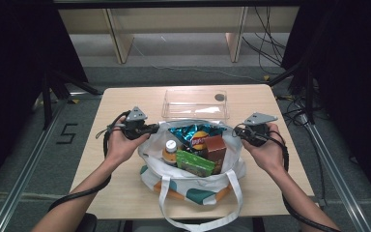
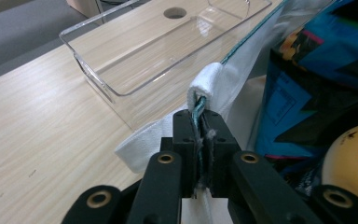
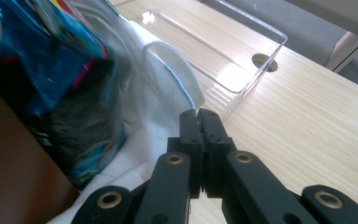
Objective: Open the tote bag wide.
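Both grippers hold the white bag (image 1: 193,176) by its rim near the table's (image 1: 125,193) middle. The left gripper (image 2: 201,140) pinches the rim's cloth; the right gripper (image 3: 199,135) has its jaws pressed together on the opposite rim. A clear tray (image 1: 195,104) sits by the table's far edge.

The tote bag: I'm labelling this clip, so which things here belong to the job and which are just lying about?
In the job: tote bag, left tool and right tool shut on its rim, groceries inside.
Lying about: clear plastic tray, table.

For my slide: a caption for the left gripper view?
Left gripper pinching the bag's white rim beside a clear tray.
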Available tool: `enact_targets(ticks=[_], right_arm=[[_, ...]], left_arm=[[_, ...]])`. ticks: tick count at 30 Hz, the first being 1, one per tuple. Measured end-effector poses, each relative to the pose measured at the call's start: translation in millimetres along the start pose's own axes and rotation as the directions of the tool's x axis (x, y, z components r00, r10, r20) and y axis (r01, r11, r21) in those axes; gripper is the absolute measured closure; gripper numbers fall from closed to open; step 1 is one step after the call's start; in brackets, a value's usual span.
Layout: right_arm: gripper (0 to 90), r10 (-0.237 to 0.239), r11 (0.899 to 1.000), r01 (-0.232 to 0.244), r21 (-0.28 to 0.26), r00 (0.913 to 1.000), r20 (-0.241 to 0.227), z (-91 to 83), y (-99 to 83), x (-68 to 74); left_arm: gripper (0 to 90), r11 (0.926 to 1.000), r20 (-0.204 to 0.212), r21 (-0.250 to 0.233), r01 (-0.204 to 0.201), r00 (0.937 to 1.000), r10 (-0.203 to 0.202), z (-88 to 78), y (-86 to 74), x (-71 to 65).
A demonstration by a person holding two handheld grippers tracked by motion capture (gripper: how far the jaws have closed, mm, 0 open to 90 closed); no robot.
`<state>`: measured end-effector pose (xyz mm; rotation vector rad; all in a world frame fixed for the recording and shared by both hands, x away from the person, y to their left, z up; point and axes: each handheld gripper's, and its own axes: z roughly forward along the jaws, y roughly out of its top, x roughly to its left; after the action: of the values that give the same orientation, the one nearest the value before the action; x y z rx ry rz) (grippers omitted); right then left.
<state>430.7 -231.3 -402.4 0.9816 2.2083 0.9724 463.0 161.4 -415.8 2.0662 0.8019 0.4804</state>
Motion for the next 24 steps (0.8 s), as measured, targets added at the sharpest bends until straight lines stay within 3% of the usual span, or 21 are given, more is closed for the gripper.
enact_targets(ticks=[5,9,10,14,15,16,24], right_arm=[[89.7,0.025,0.999,-0.025,0.036,0.9997,-0.001,8.0,-6.7,0.1],[89.8,-0.006,1.0,0.006,0.031,1.0,0.0,15.1,-10.9,-0.4],[89.8,0.013,0.999,-0.013,0.045,0.9999,-0.004,15.7,-11.8,1.5],[89.8,0.013,0.999,-0.012,0.052,0.9998,-0.013,19.6,-13.9,1.7],[89.7,-0.023,0.999,0.023,0.027,0.9997,-0.009,22.7,-14.6,-0.7],[89.7,0.028,0.998,-0.027,0.051,0.9995,-0.014,21.8,-15.2,2.8],[89.8,-0.013,0.998,0.016,0.058,0.9992,-0.039,29.8,-19.7,-0.4]], left_arm=[[84.9,0.9998,-0.005,0.022,0.003,1.0,-0.003,10.5,-7.2,-0.4],[85.4,0.9991,-0.005,0.042,0.013,0.9999,-0.013,17.0,-14.3,0.6],[85.5,0.9991,-0.003,0.037,0.022,0.9997,-0.022,18.6,-15.4,0.0],[85.9,0.9986,-0.002,0.048,0.021,0.9998,-0.021,24.5,-19.4,0.4],[85.9,0.9982,0.003,0.053,0.029,0.9996,-0.029,25.3,-20.2,-0.1],[86.0,0.9984,0.001,0.053,0.022,0.9998,-0.022,25.9,-20.5,0.1],[86.1,0.9984,-0.001,0.048,0.031,0.9995,-0.031,27.1,-22.2,-0.3]])
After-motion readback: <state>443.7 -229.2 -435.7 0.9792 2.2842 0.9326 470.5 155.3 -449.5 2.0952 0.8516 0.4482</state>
